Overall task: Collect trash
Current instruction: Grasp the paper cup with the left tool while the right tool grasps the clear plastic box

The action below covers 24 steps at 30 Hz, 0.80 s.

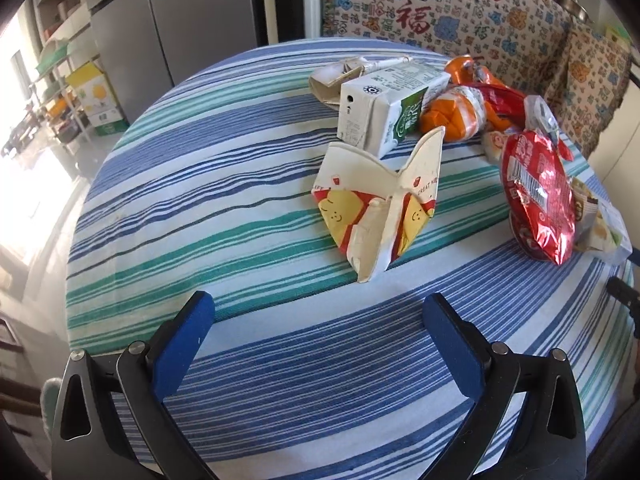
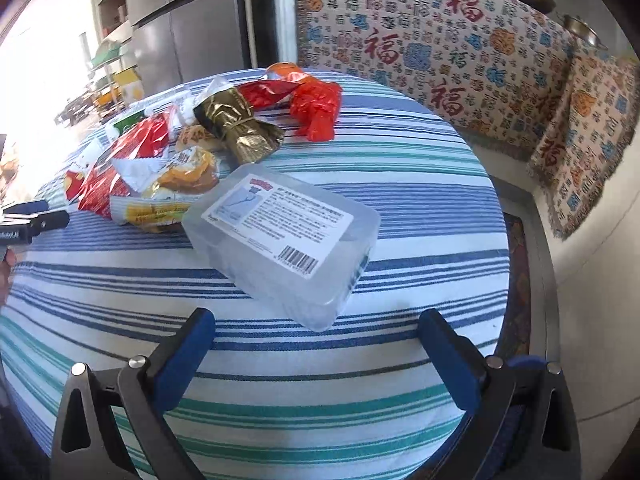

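While approaching: I am lining both tools up over the striped table point(image 1: 168, 216).
Left gripper point(image 1: 318, 316): gaping wide, nothing held, facing the flattened carton point(image 1: 376, 208).
Right gripper point(image 2: 318, 330): gaping wide, nothing held, facing the clear plastic box point(image 2: 284, 240).
Next, I judge: closing on each.

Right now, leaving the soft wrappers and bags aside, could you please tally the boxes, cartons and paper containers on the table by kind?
Flattened paper containers: 2
Milk carton: 1
Clear plastic box: 1
Total: 4
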Tool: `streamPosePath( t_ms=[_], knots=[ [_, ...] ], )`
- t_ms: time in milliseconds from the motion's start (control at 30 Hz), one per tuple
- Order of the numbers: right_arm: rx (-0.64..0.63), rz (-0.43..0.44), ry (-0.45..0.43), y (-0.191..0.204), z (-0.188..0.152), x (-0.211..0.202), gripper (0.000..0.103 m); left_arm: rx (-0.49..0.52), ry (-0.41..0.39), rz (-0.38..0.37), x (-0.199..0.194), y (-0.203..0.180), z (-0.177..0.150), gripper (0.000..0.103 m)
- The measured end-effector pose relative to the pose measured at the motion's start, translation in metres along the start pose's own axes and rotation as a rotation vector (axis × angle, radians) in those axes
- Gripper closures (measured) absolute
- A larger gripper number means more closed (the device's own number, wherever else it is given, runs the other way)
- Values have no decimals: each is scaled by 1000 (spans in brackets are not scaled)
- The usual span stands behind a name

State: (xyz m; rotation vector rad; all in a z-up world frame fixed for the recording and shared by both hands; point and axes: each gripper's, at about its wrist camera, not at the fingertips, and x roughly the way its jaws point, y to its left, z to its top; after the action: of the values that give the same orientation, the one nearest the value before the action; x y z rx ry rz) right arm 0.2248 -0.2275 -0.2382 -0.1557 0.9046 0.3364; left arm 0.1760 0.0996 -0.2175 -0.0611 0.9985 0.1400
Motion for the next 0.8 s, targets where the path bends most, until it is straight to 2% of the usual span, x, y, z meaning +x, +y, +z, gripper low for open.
streamPosePath(
  t_ms=[100,133,167,300,400,500,567,633,667,800],
  knots=[
    [-50,39,-2,-7,3,2,0,77,26,-79,2,-6,13,2],
    [-80,62,11,-12,8,6,0,98,7,-107,-2,-9,16,4],
    [-96,71,24,-14,11,8,0,120,-14,-122,-6,-11,19,12],
    [-212,99,63,-12,26,14,0,233,-57,-159,-15,-32,28,23],
    [-317,117,65,-4,37,15,0,305,-69,-152,-14,-46,32,33],
    [-374,143,65,1,47,16,0,318,-64,-155,-11,-50,35,46],
    [-393,182,89,5,54,18,0,306,-51,-174,-9,-52,39,62],
    [-368,234,122,6,57,17,6,297,-35,-191,-7,-53,38,79],
    [-344,242,130,4,59,14,23,292,-33,-197,-8,-53,38,79],
    [-225,180,142,-3,55,-6,30,269,-64,-205,-18,-49,31,80]
  ],
)
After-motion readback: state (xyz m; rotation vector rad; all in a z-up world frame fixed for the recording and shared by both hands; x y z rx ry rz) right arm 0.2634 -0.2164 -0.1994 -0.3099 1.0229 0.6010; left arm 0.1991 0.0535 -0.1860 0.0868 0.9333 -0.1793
